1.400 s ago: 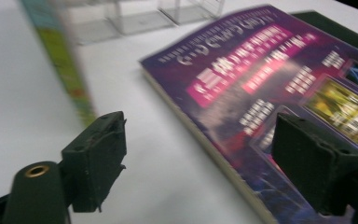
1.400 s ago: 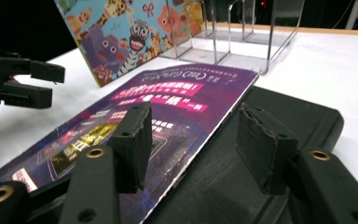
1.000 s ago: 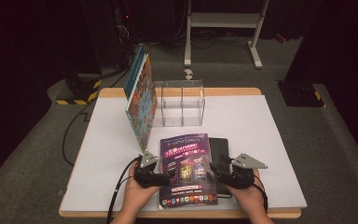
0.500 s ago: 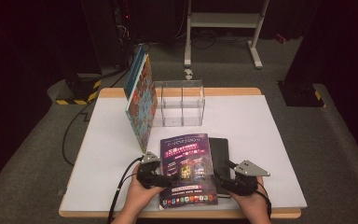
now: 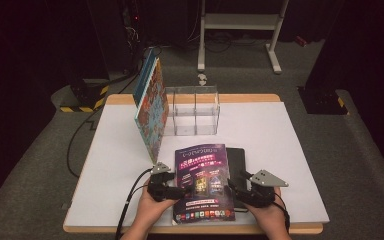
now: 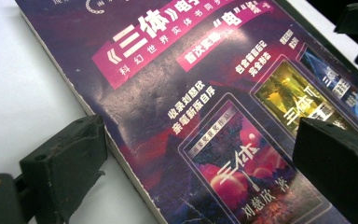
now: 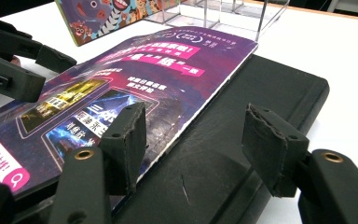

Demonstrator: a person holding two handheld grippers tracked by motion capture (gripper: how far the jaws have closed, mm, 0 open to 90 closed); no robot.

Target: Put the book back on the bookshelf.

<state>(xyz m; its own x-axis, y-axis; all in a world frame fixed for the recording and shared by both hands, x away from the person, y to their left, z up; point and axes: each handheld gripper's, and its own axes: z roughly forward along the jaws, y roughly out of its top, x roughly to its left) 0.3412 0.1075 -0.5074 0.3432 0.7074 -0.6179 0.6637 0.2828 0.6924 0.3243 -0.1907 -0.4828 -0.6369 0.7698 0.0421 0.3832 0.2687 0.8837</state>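
Table (image 5: 280, 150): white top, wooden rim; everything you handle sits on it.

Picture book (image 5: 151, 107): tall and colourful, standing tilted at far left, leaning toward the clear box (image 5: 192, 110) just beside it. Leave it be.

Purple book (image 5: 204, 182): near centre, lying flat, partly on top of a black notebook (image 5: 237, 165) that pokes out at its right. A thin glossy paperback, so likely light, floppy and slick; the cover bows slightly in the right gripper view. Take it by an edge, jaws above and below, close to the thicker page block (a corner pinch would probably let it droop).

Left gripper (image 6: 191, 154): jaws spread, one outside the book's left edge on the table, the other over the cover; nothing pinched.

Right gripper (image 7: 196, 140): jaws spread, straddling the book's right edge and the notebook; whether either jaw touches is hard to judge.
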